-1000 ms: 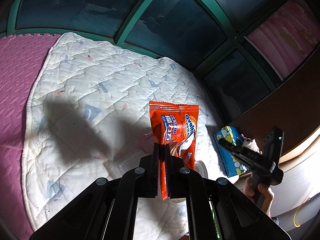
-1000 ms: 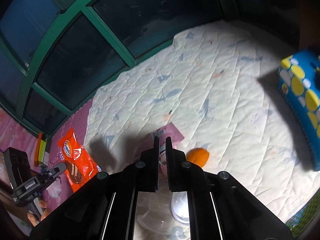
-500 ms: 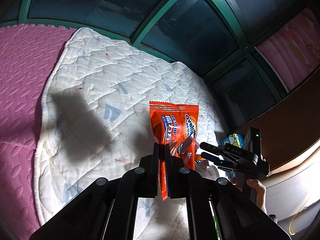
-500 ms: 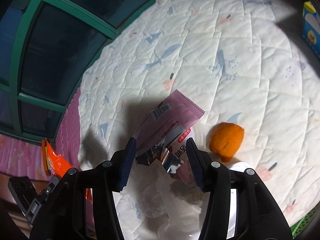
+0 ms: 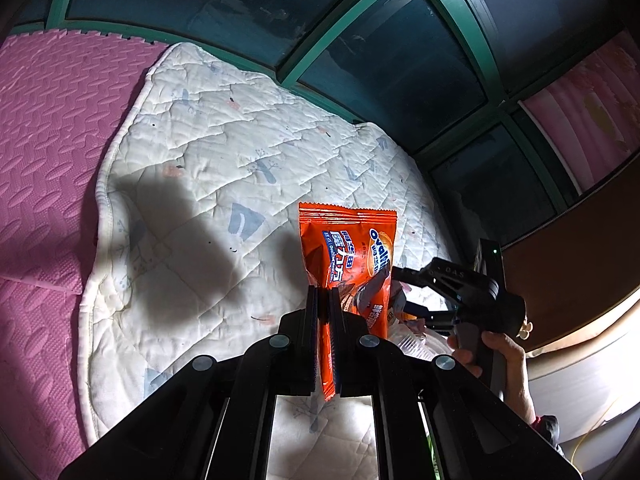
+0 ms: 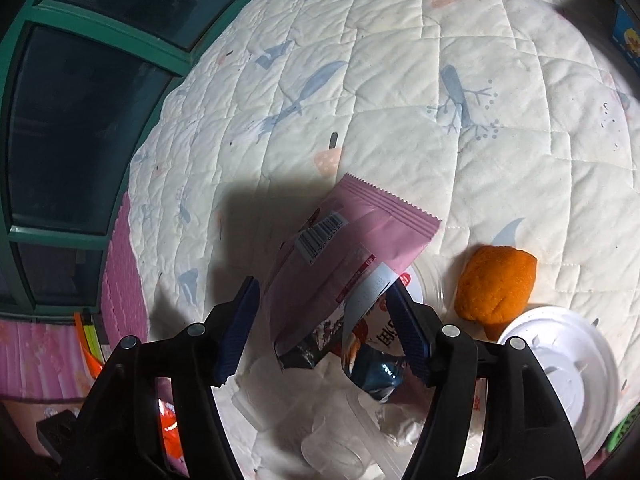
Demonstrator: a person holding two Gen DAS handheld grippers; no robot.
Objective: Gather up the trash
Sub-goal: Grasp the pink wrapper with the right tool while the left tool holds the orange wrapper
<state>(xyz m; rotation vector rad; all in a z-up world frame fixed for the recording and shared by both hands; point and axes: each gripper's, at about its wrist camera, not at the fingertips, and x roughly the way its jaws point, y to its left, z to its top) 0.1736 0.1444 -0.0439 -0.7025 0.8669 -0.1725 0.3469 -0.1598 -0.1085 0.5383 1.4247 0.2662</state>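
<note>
Right wrist view: pink wrapper (image 6: 352, 248) hides clear plastic.

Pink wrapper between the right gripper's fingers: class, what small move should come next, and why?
Probably ease the right gripper lower, then close: its jaws are opening, the pink wrapper sits between them ungripped, and the left gripper already holds the orange packet.

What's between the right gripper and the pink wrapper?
Nothing visible. The pink wrapper already lies between the right gripper's opening jaws, on the quilt. The orange peel and white lid sit off to the side, outside the jaws.
</note>
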